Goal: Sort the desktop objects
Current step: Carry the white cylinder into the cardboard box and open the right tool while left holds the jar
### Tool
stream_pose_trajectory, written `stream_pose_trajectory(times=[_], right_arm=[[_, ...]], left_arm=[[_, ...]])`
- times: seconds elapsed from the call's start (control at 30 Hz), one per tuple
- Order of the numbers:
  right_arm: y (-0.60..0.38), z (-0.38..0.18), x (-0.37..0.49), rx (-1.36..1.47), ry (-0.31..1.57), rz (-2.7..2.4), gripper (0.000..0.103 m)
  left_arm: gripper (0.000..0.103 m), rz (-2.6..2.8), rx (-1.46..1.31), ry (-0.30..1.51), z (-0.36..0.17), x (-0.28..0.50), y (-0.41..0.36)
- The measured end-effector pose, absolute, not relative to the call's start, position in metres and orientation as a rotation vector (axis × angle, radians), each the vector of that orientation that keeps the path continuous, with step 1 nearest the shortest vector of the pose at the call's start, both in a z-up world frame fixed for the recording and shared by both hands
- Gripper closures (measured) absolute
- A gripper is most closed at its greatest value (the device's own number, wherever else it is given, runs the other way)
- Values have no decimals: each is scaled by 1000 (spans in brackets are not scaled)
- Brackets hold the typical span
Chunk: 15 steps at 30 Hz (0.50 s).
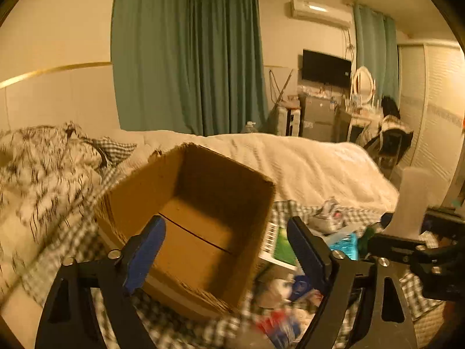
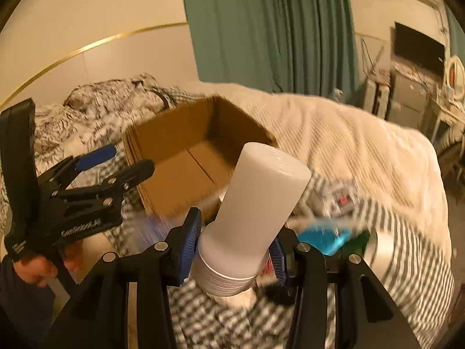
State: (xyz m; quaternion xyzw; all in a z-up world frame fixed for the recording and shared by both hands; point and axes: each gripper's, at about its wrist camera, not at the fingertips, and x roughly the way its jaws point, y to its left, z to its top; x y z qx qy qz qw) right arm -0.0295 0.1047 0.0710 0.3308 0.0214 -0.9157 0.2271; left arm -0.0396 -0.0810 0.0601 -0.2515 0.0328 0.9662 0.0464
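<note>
Left wrist view: left gripper (image 1: 226, 250) jaws wide, nothing between, poised over empty cardboard box (image 1: 200, 226) on checked cloth (image 1: 58, 261); clutter (image 1: 328, 218) beside.

Right wrist view: right gripper (image 2: 234, 245) clamped on stack of white cups (image 2: 255, 206), tilted toward the box — could slip or separate, given the smooth taper. Bed (image 2: 363, 151), teal curtains (image 2: 270, 29) behind.

Bed (image 1: 305, 160) with cardboard box (image 1: 203, 203)
</note>
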Motion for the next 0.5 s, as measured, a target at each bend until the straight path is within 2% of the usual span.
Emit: stream_pose_trajectory(times=[0.03,0.2,0.37,0.5], right_arm=[[101,72,-33,902,60,-2520,59],[98,52,-41,918,19,-2503,59],[83,37,-62,978,18,-2449,59],[59,46,-87,965,-1,-2411,59]], left_arm=[[26,2959,-785,102,57,-44,-84],[26,2895,-863,-68,22,-51,-101],[26,2923,-874,-40,19,-66,-106],[26,2971,-877,-30,17,-73,-124]])
